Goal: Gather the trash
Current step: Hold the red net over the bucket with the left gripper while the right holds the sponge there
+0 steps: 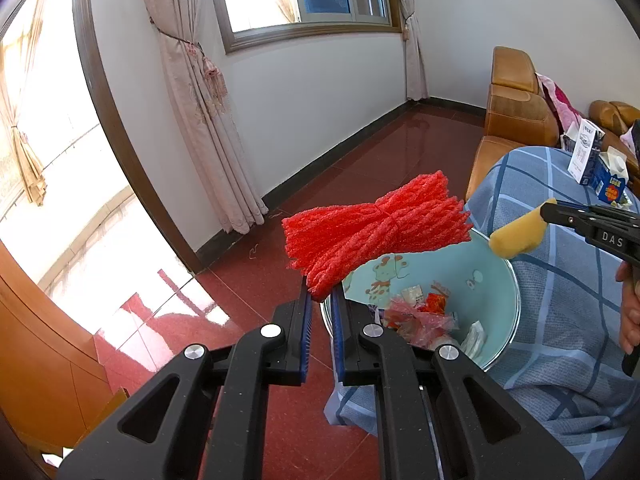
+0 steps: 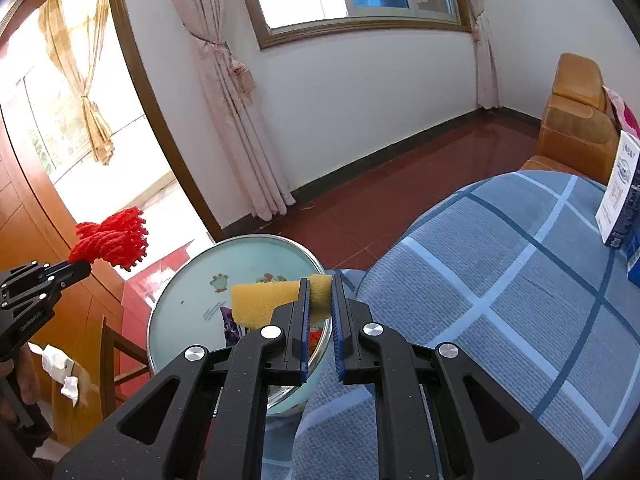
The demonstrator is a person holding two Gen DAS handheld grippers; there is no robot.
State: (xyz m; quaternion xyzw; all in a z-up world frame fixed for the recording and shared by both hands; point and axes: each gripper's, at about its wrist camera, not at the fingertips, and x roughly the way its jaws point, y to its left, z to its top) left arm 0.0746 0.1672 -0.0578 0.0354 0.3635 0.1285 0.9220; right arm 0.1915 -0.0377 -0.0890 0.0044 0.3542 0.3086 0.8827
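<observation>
Above the bin (image 1: 496, 280) | left tongs (image 1: 322, 296) pinch red netting (image 1: 372, 228) | right tongs (image 2: 320, 300) pinch sponge (image 2: 264, 300)

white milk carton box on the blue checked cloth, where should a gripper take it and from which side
Grip the white carton across its narrow upper body, coming from above. It stands upright and tall, with the blue carton close beside it, so a low side approach looks crowded.

The basin (image 1: 496, 280) mouth lies open above; the cartons (image 1: 596, 164) stand well apart on the checked cloth (image 2: 520, 280).
</observation>
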